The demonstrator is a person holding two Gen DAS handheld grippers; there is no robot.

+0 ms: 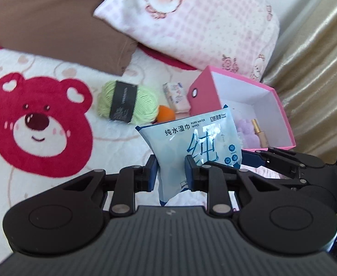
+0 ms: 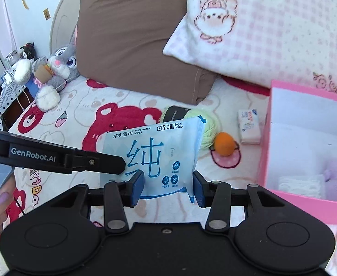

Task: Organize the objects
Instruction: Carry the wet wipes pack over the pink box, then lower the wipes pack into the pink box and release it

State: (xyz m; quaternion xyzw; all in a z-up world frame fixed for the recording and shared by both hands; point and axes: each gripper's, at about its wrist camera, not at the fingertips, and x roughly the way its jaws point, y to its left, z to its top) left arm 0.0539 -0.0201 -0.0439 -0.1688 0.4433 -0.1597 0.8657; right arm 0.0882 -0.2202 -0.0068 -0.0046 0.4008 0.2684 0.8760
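Note:
A light blue pack of wet wipes (image 1: 191, 142) hangs above the bed, held by both grippers. My left gripper (image 1: 171, 170) is shut on its lower part, and my right gripper (image 2: 168, 184) is shut on the same wipes pack (image 2: 154, 151). In the right wrist view the left gripper's black arm reaches in from the left to the pack's edge. An open pink box (image 1: 203, 94) stands just right of the pack, with a purple fluffy item (image 1: 249, 133) and a gold tube (image 1: 258, 128) inside. The box's pink wall (image 2: 267, 161) is close to my right gripper.
A green yarn ball (image 1: 127, 102), an orange ball (image 1: 166, 113) and a small tissue pack (image 1: 176, 96) lie on the bear-print blanket (image 1: 41, 126). A brown pillow (image 2: 133, 46) and a pink checked pillow (image 2: 272, 34) sit behind. A plush rabbit (image 2: 60, 62) is far left; a gold curtain (image 1: 318, 69) hangs right.

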